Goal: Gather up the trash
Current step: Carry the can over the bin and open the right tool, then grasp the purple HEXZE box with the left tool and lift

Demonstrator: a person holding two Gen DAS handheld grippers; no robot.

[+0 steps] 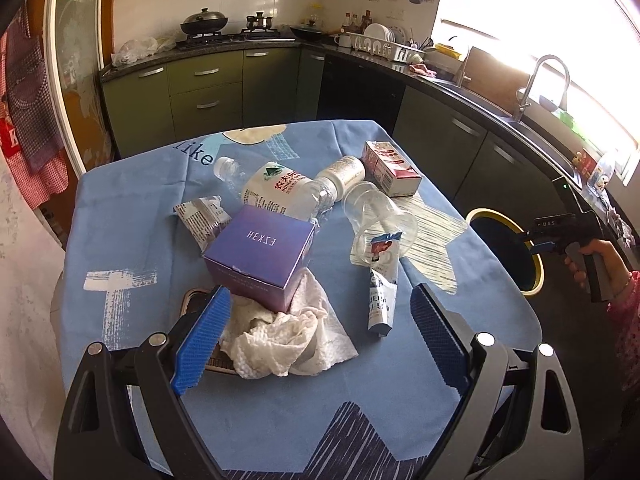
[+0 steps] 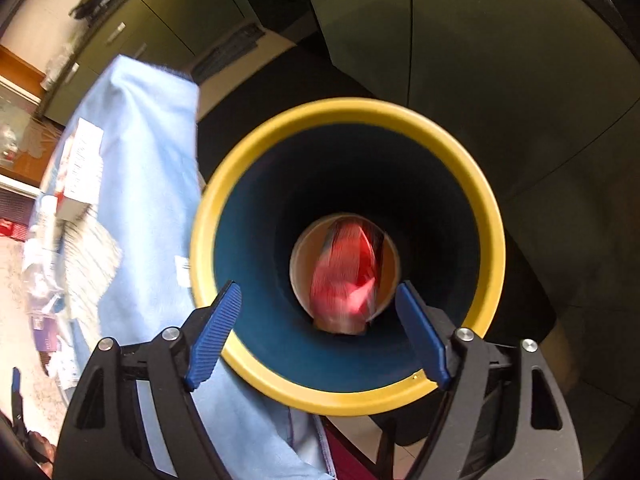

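Note:
My left gripper is open and empty above the near side of the table, over a crumpled white tissue. Behind the tissue lie a purple box, a plastic water bottle, a clear cup, a torn wrapper, a red-white carton and a silver packet. My right gripper is open and empty directly above a bin with a yellow rim. A blurred red wrapper lies deep in the bin. The bin also shows right of the table.
The table carries a blue patterned cloth, which hangs beside the bin. Green kitchen cabinets, a stove with a wok and a sink with a tap line the walls behind. A tray edge shows under the tissue.

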